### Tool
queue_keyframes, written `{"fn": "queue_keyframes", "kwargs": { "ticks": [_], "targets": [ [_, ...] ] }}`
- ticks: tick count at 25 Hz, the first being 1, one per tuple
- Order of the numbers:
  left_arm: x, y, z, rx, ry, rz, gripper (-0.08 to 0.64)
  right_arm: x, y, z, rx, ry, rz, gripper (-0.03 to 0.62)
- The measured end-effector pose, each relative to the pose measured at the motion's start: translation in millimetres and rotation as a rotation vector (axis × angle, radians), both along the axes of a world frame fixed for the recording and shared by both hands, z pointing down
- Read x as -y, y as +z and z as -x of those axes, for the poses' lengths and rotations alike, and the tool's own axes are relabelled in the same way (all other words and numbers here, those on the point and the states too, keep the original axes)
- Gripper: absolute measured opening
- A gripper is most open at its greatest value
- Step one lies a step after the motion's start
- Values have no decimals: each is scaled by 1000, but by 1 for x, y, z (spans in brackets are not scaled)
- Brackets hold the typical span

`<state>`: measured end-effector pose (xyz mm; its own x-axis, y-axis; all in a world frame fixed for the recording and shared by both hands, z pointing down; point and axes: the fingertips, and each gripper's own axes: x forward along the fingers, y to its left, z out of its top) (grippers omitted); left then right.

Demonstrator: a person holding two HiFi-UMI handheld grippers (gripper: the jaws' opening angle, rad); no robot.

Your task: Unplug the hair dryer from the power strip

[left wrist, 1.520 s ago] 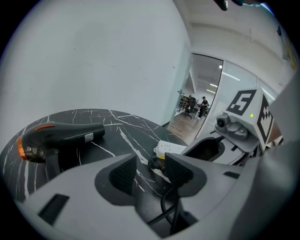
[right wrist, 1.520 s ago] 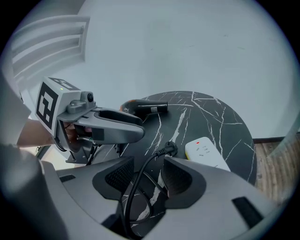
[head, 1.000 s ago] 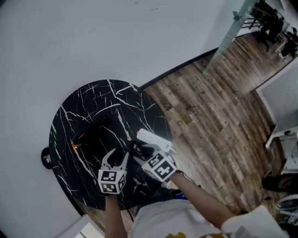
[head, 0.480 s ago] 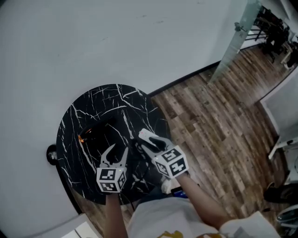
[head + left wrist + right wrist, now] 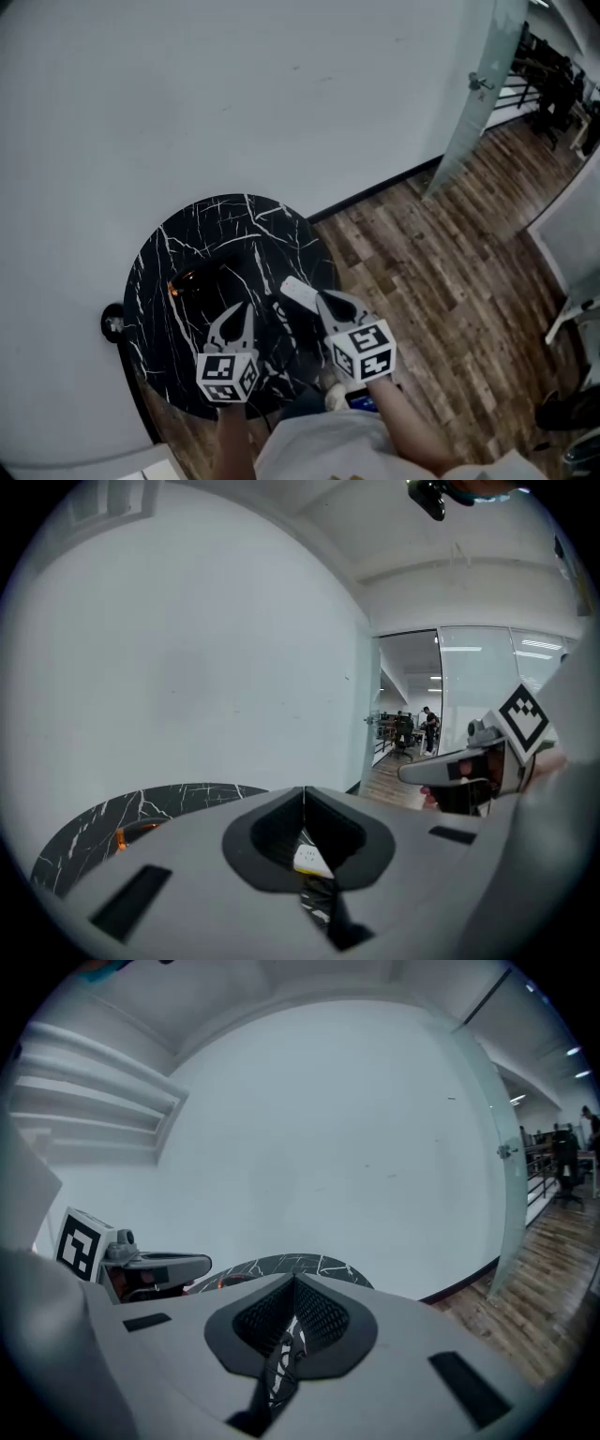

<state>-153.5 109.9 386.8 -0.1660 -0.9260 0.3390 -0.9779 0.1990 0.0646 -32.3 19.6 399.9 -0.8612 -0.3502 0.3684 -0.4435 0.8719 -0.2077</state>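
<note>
While both are held over the near edge of the round black marble counter [image 5: 234, 216], the left hand-held gripper [image 5: 240, 307] and the right hand-held gripper [image 5: 324, 296] each have their jaws pressed together at the tips, with nothing caught between them. The left gripper view shows a piece of the white power strip [image 5: 307, 858] through the gap behind its closed tips; the right gripper view shows only veined marble there.

Just past the right hand-held gripper's tips, and to the right of the left one, the power strip lies flat on the counter near its right edge. Whether the right tips touch it cannot be told, nor whether a plug sits in it.

Farther back and left, ahead of the left hand-held gripper, lies the black hair dryer [image 5: 208, 274], an orange glint at its left end. Beyond the counter stands a plain white wall [image 5: 234, 94], with wooden floor [image 5: 450, 253] to the right.
</note>
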Motion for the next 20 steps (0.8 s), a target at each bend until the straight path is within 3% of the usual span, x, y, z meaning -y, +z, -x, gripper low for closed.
{"fn": "queue_keyframes", "kwargs": {
  "ticks": [12,20],
  "targets": [
    [1,-37,-8,-12,-9,-108,2,-1,-47,-8,-14,40,-187,-3],
    [-4,-43,-8,-2,-11,-124,2,0,-50,-12,13,70,-178,-3]
  ]
}}
